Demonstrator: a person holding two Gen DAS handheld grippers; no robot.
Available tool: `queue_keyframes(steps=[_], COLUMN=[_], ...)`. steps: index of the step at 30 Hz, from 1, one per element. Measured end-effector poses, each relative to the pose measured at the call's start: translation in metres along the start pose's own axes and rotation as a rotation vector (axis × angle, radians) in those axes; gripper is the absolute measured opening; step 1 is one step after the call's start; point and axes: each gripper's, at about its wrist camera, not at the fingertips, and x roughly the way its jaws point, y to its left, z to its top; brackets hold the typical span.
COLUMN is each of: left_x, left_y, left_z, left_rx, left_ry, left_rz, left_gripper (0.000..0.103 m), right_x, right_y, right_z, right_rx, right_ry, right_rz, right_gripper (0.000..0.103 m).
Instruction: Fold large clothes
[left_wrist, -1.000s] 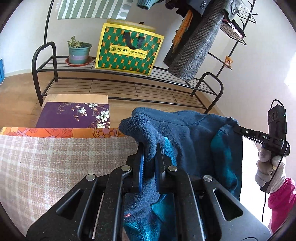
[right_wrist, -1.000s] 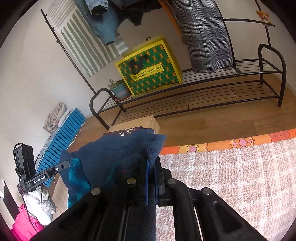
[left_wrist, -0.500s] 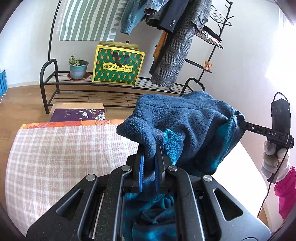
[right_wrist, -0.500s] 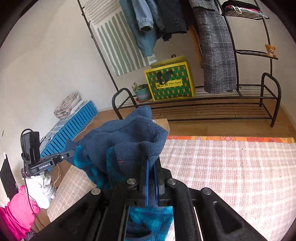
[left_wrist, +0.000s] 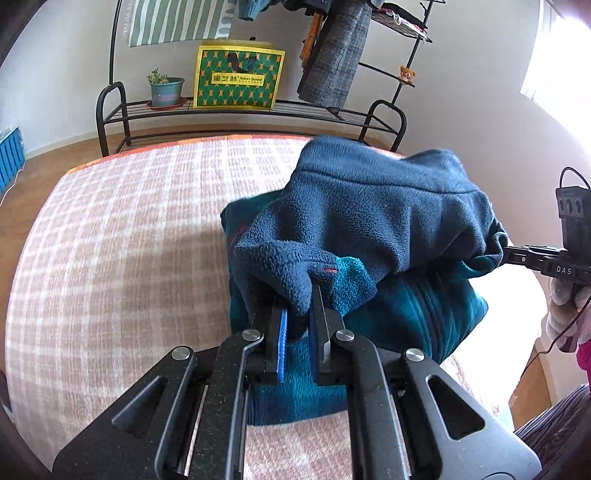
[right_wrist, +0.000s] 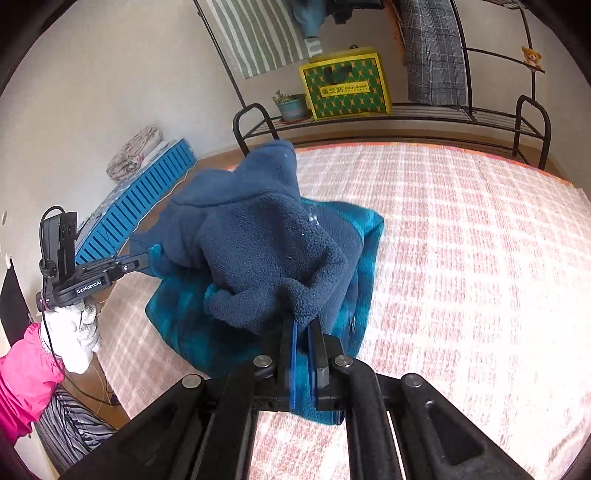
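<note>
A navy and teal fleece jacket (left_wrist: 369, 221) hangs bunched between my two grippers, its lower teal part resting on the pink plaid bed cover (left_wrist: 129, 229). My left gripper (left_wrist: 299, 317) is shut on a navy fleece edge. My right gripper (right_wrist: 303, 332) is shut on another navy edge of the jacket (right_wrist: 258, 240). The right gripper also shows at the right of the left wrist view (left_wrist: 509, 251), and the left gripper shows at the left of the right wrist view (right_wrist: 144, 260), each clamped on the jacket.
A black metal rack (left_wrist: 110, 107) stands past the bed's far edge with a green and yellow bag (left_wrist: 236, 77), a potted plant (left_wrist: 164, 90) and hanging coats (left_wrist: 332, 55). A blue slatted crate (right_wrist: 136, 206) lies on the floor at left.
Both grippers have lowered the jacket from the air onto the bed cover. The cameras now look down at the bed, and the jacket's teal lower part rests on it.
</note>
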Motion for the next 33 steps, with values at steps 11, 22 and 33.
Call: queue_keyframes(steps=[11, 22, 33], left_x=[-0.056, -0.042, 0.02], left_y=[0.022, 0.1, 0.068], left_z=[-0.066, -0.044, -0.041], left_rx=[-0.036, -0.647, -0.709], left_ry=[0.067, 0.029, 0.156], left_rz=[-0.044, -0.296, -0.384], left_gripper=[0.016, 0.057, 0.024], right_x=[-0.052, -0.028, 0.032], right_y=[-0.01, -0.044, -0.027], right_z=[-0.044, -0.045, -0.038], right_rx=[0.104, 0.503, 0.538], right_ry=[-0.04, -0.121, -0.05], right_rz=[0.052, 0.197, 0.275], right_gripper=[0.028, 0.061, 0.042])
